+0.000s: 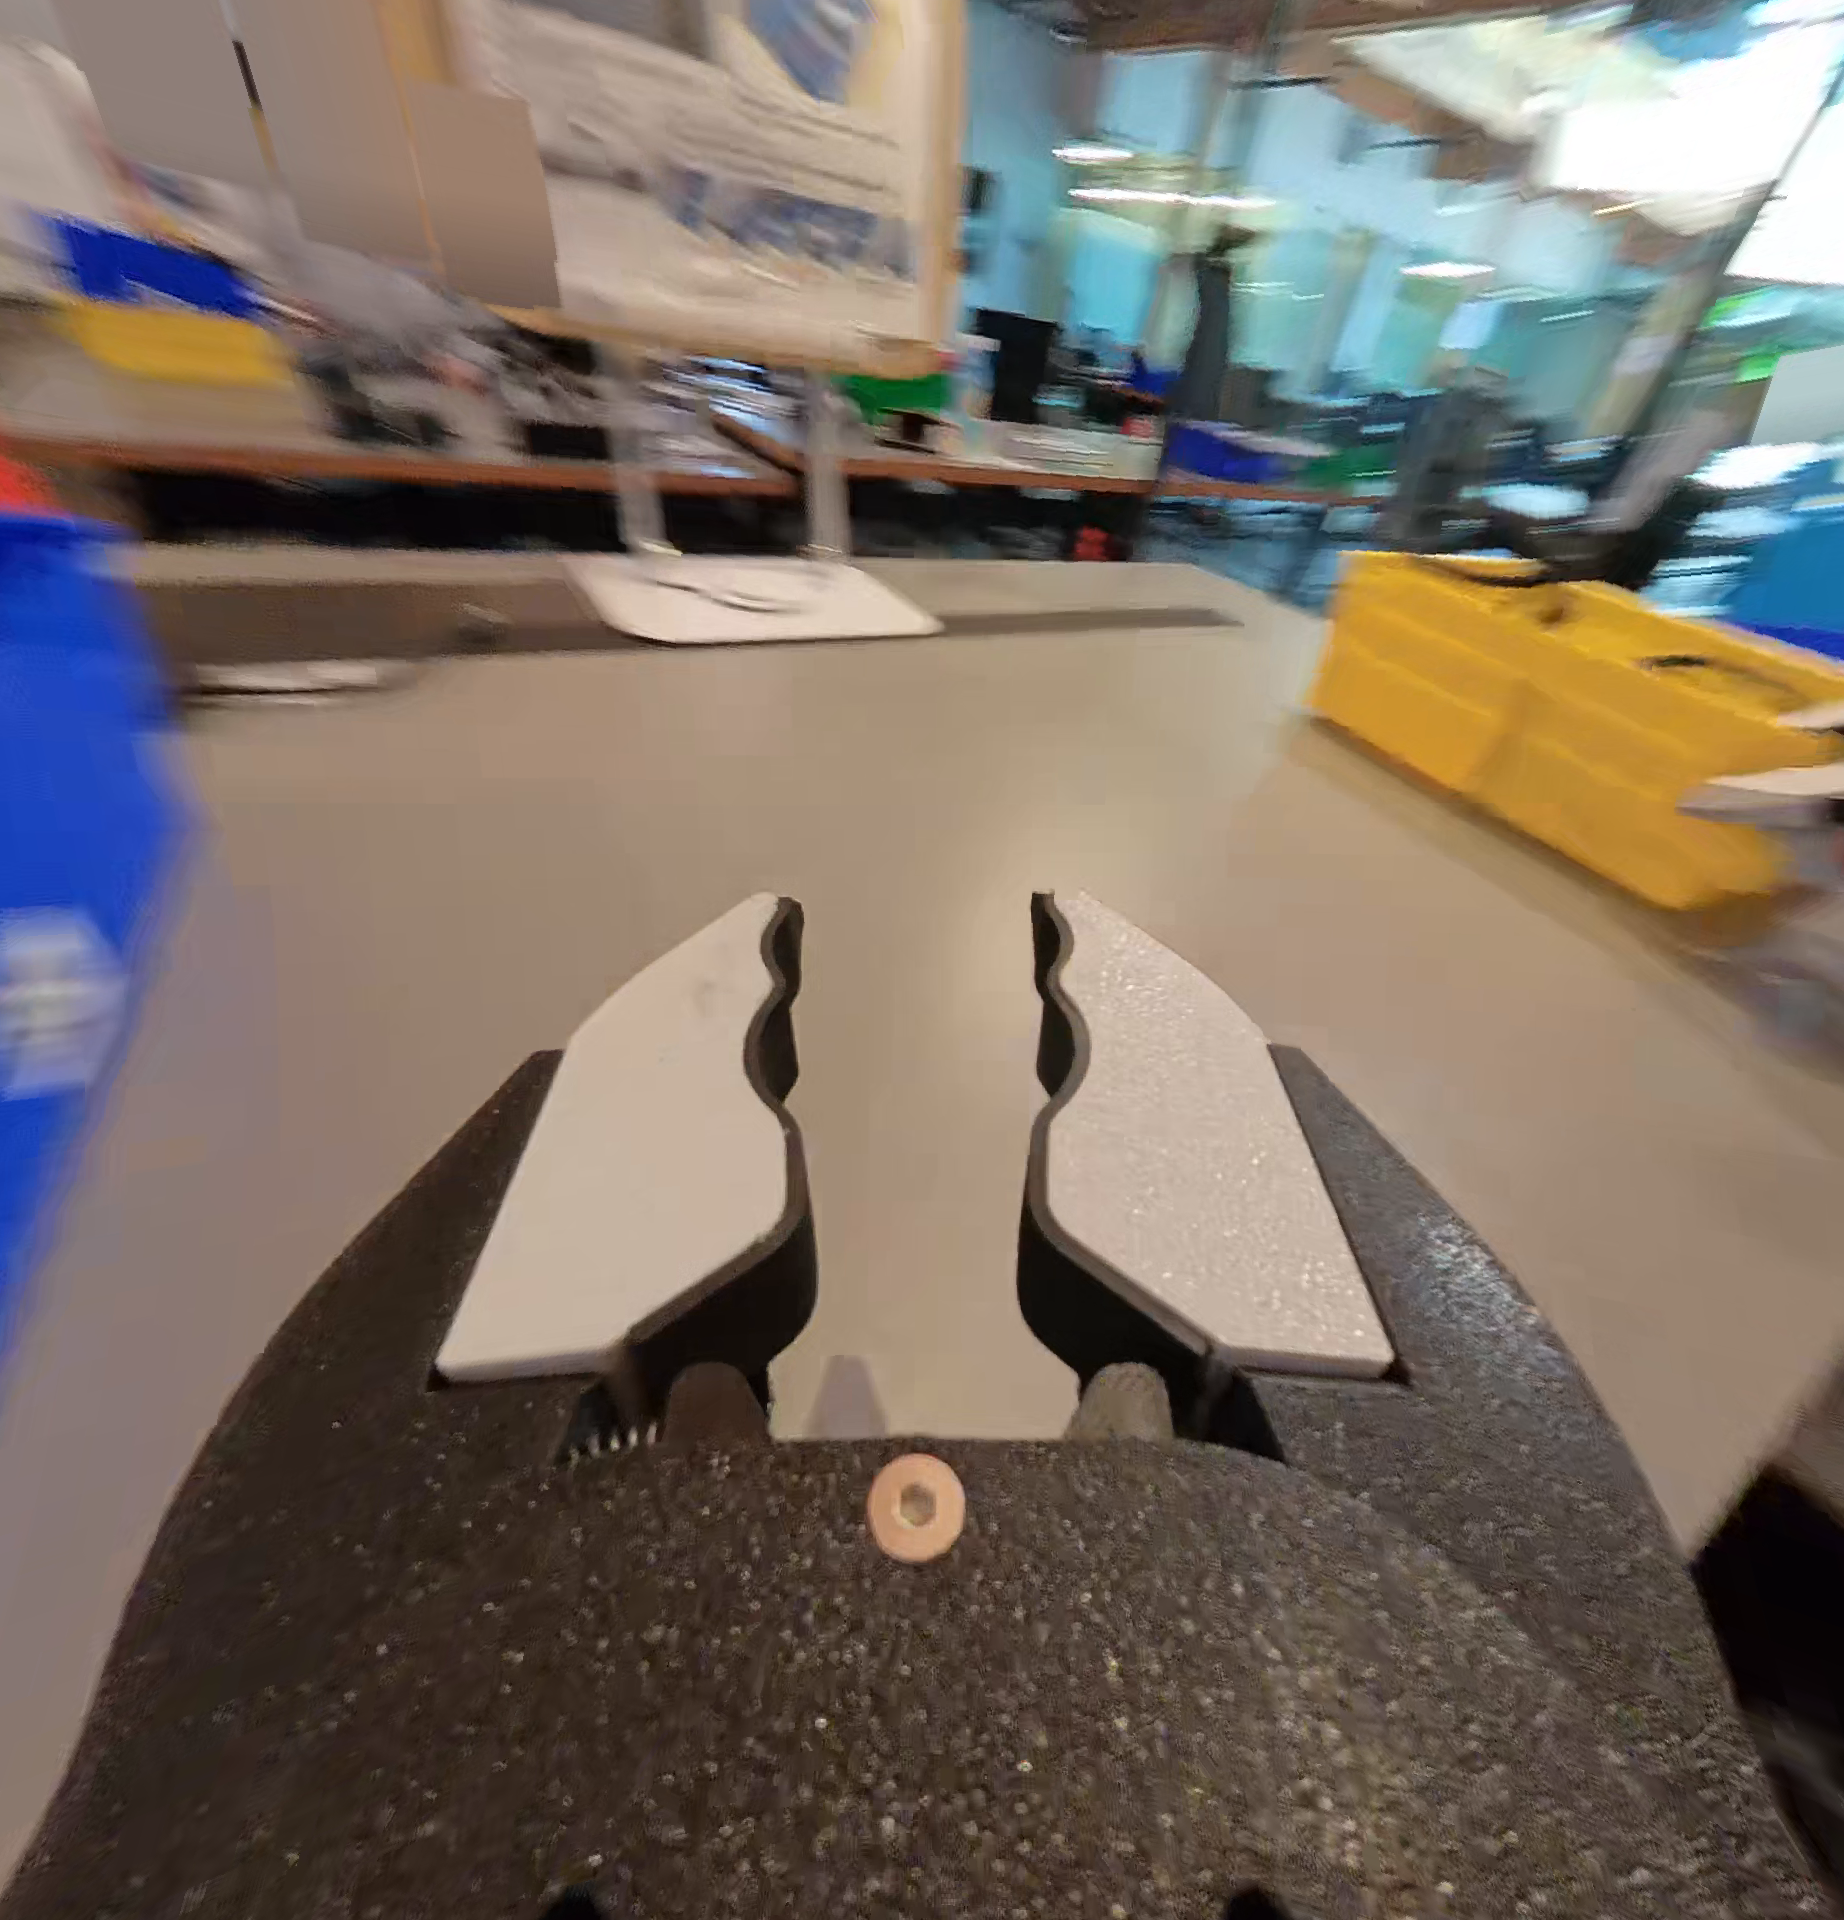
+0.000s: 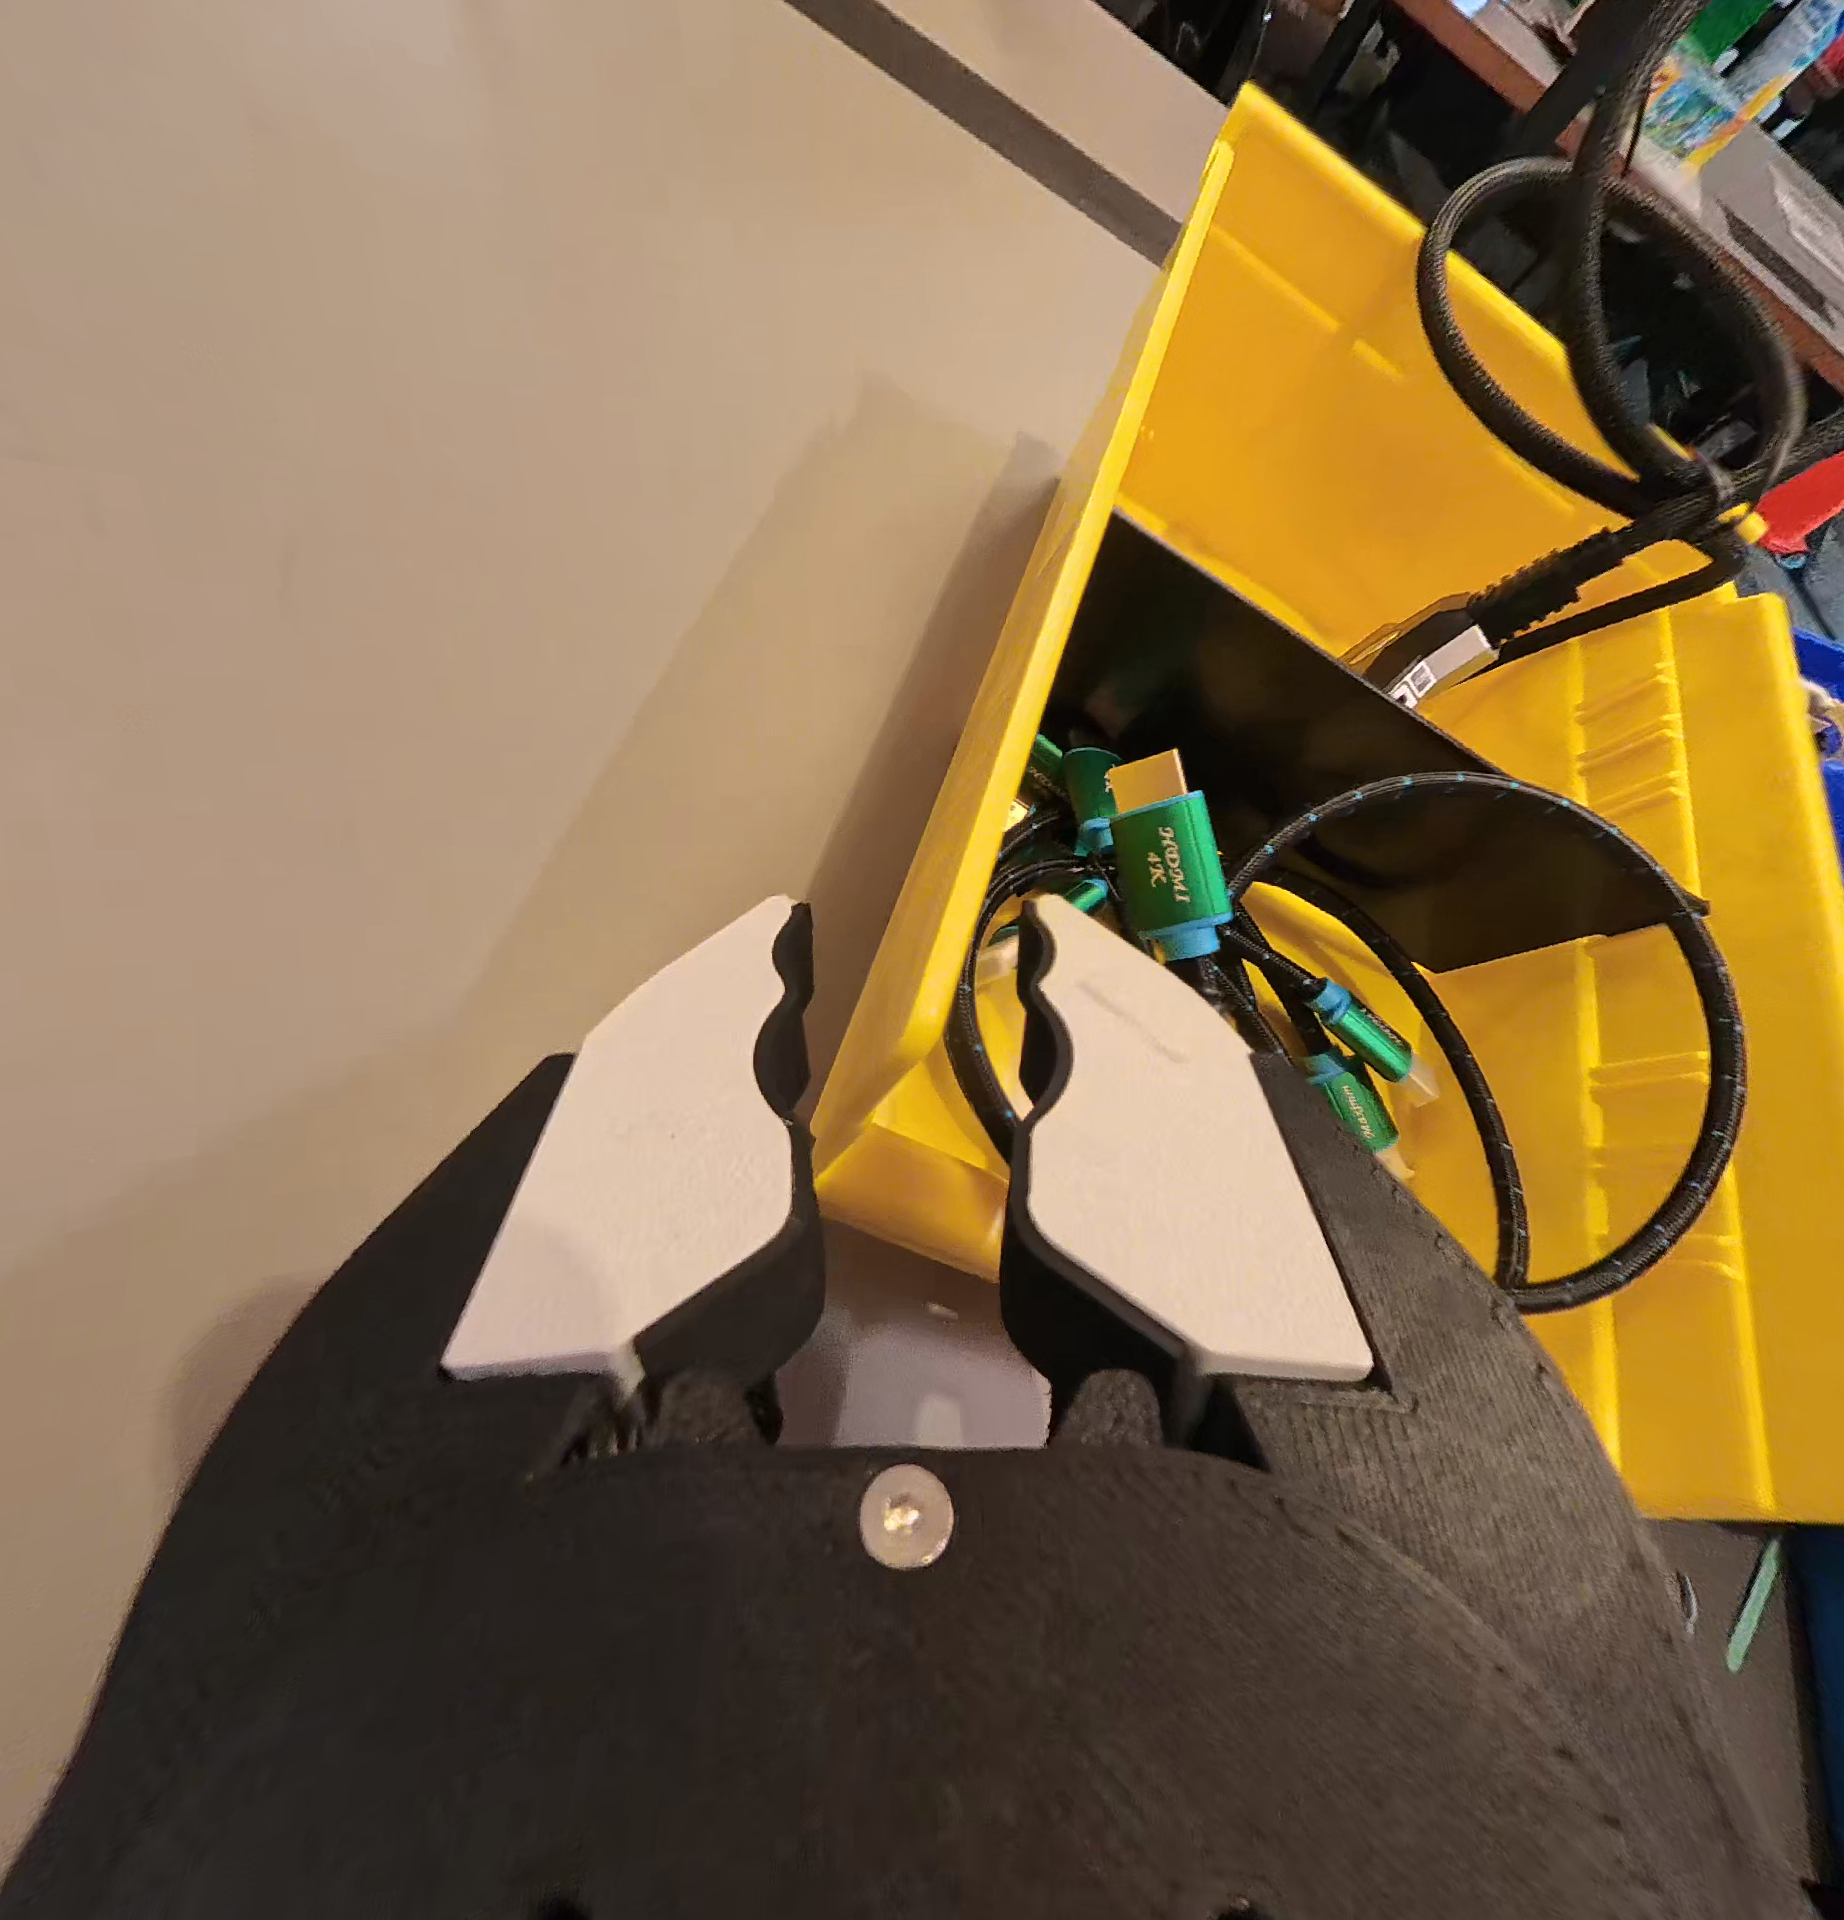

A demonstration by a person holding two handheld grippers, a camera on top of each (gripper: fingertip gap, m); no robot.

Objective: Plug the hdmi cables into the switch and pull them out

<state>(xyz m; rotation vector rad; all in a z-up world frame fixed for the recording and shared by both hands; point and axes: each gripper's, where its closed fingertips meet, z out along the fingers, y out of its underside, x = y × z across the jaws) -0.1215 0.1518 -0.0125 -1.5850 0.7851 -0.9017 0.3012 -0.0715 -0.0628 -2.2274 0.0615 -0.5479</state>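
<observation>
Blurring the upper half of the left wrist view, motion leaves the shelves and benches unreadable. The left tool (image 1: 913,914) hangs open and bare over the grey tabletop (image 1: 897,769). The right tool (image 2: 907,925) gapes open astride the yellow bin's (image 2: 1302,436) rim; braided cables (image 2: 1520,1039) with green plugs (image 2: 1172,873) lie inside, partly hidden.

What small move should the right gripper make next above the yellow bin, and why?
Probably ease the right gripper a little to the right and down toward the green-plug cables. Its open jaws hold nothing and straddle the near rim of the yellow bin, while the cables lie just inside that wall. The left gripper is open over the bare table.
</observation>
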